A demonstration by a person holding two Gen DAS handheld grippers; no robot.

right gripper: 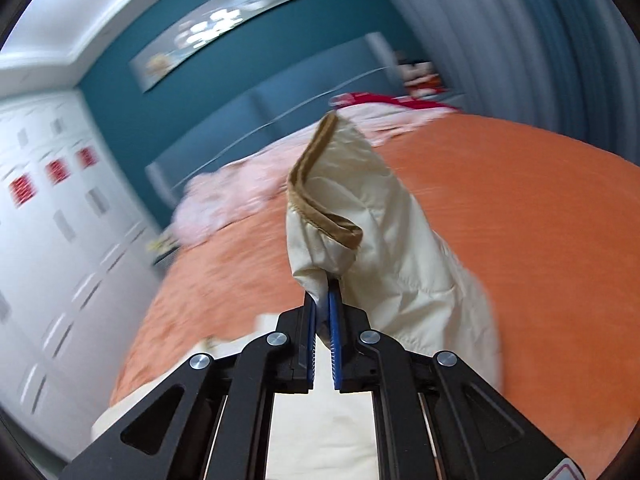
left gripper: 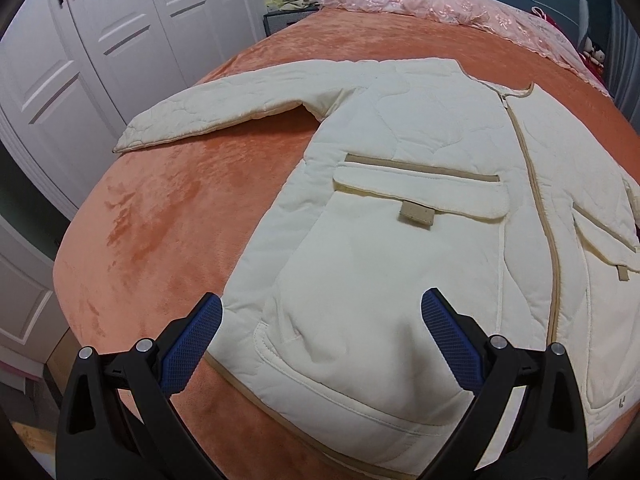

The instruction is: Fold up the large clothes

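Observation:
A cream quilted jacket [left gripper: 420, 216] with tan trim lies front up on the orange bedspread [left gripper: 160, 216], zipped, one sleeve [left gripper: 208, 112] stretched out to the left. My left gripper [left gripper: 322, 314] hovers open over the jacket's lower left hem, its blue pads [left gripper: 196, 336] wide apart with cloth below them. In the right wrist view my right gripper [right gripper: 323, 300] is shut on the cuff end of the other sleeve [right gripper: 360, 216], which is lifted above the bed and hangs folded over the jaws, tan cuff band curling on top.
A pink lace cover [left gripper: 440, 4] is bunched at the head of the bed by the teal headboard [right gripper: 224, 120]. White wardrobe doors [left gripper: 120, 40] stand along the left. Bare orange bedspread [right gripper: 520, 220] spreads to the right of the lifted sleeve.

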